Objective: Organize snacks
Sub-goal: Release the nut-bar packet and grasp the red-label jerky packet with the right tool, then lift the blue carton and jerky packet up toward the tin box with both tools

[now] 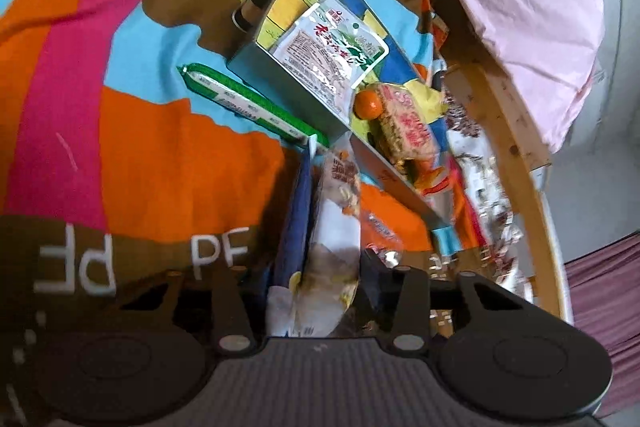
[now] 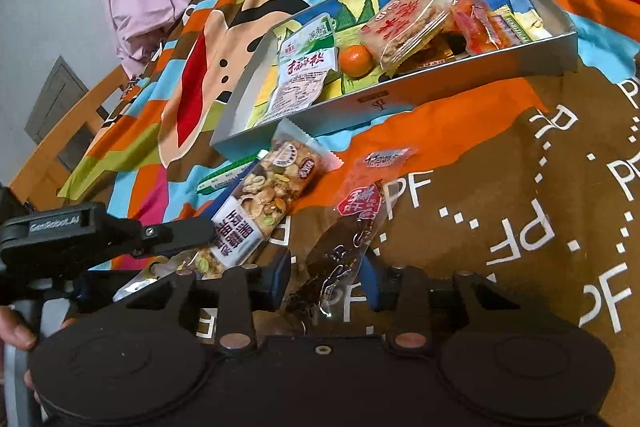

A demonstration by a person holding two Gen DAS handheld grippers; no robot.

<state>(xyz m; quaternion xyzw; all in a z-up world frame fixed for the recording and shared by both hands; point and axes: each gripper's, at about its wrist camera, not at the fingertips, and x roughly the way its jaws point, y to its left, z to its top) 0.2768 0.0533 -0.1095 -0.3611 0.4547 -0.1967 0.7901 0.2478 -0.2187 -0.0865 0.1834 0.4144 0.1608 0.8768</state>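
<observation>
partly done: shallow grey cardboard tray (image 2: 400,99) already holding a white-green pouch (image 2: 306,75), small orange (image 2: 355,60), clear cracker pack (image 2: 408,27). left gripper (image 1: 324,251) clamped on the mixed-nut bar wrapper (image 2: 260,203); right gripper (image 2: 326,277) closed on the dark clear-wrapped snack (image 2: 352,231). green stick pack (image 2: 228,175) lying loose on the bright patchwork cloth (image 2: 520,187), just beside the tray. nothing blocking the tray.

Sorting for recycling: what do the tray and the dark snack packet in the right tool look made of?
Tray: probably coated cardboard, judging by its flat matte grey walls and crisp folded corners. Dark snack packet: thin clear plastic film, glossy and crinkled, with its contents visible through it.
</observation>
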